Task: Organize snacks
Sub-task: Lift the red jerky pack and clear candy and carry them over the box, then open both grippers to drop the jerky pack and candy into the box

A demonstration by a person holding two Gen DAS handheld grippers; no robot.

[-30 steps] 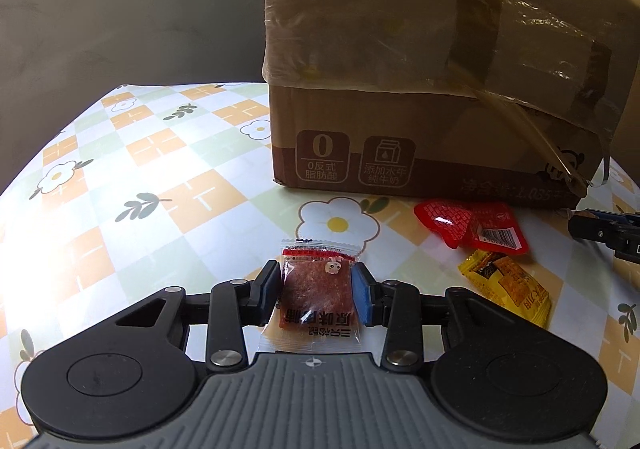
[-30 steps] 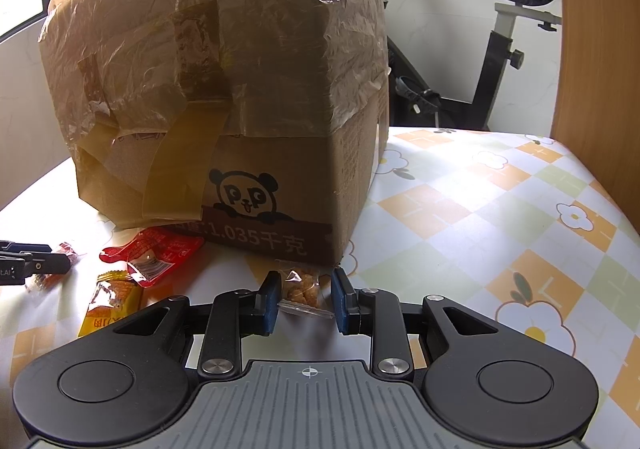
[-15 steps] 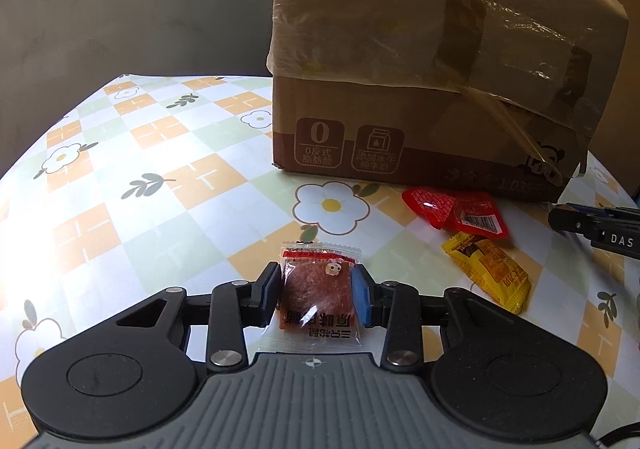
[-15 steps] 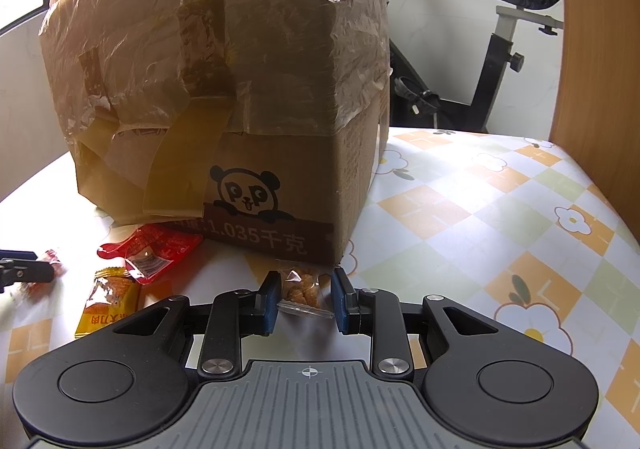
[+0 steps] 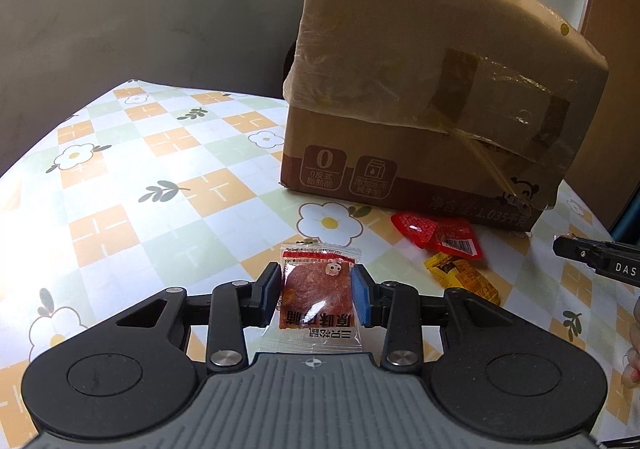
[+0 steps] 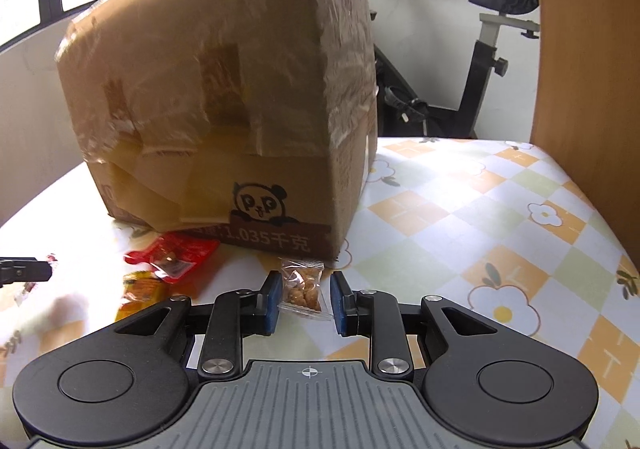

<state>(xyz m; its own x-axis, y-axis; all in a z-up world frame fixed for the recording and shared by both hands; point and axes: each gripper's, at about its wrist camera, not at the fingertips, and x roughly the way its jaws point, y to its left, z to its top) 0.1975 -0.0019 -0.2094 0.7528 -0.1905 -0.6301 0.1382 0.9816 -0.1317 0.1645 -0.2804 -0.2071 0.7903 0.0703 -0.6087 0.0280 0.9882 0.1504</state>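
My left gripper (image 5: 316, 299) is shut on a clear packet of red dried meat (image 5: 316, 297) and holds it above the flowered tablecloth. My right gripper (image 6: 305, 299) is shut on a small clear packet of brown nuts (image 6: 302, 287), held off the table near the box corner. A tall taped cardboard box (image 5: 432, 97) stands ahead; it also shows in the right wrist view (image 6: 240, 109). A red packet (image 5: 436, 235) and a yellow packet (image 5: 462, 277) lie on the table by the box front; the right wrist view shows the red packet (image 6: 174, 255) and the yellow packet (image 6: 140, 293).
The right gripper's tip (image 5: 596, 263) shows at the right edge of the left wrist view; the left gripper's tip (image 6: 24, 273) shows at the left edge of the right wrist view. An exercise bike (image 6: 488, 61) stands behind the table. A wooden panel (image 6: 588, 69) rises at the right.
Both grippers have risen and drawn back from the box with their packets. The box looks smaller and lower in both views. The packets on the table have not moved.
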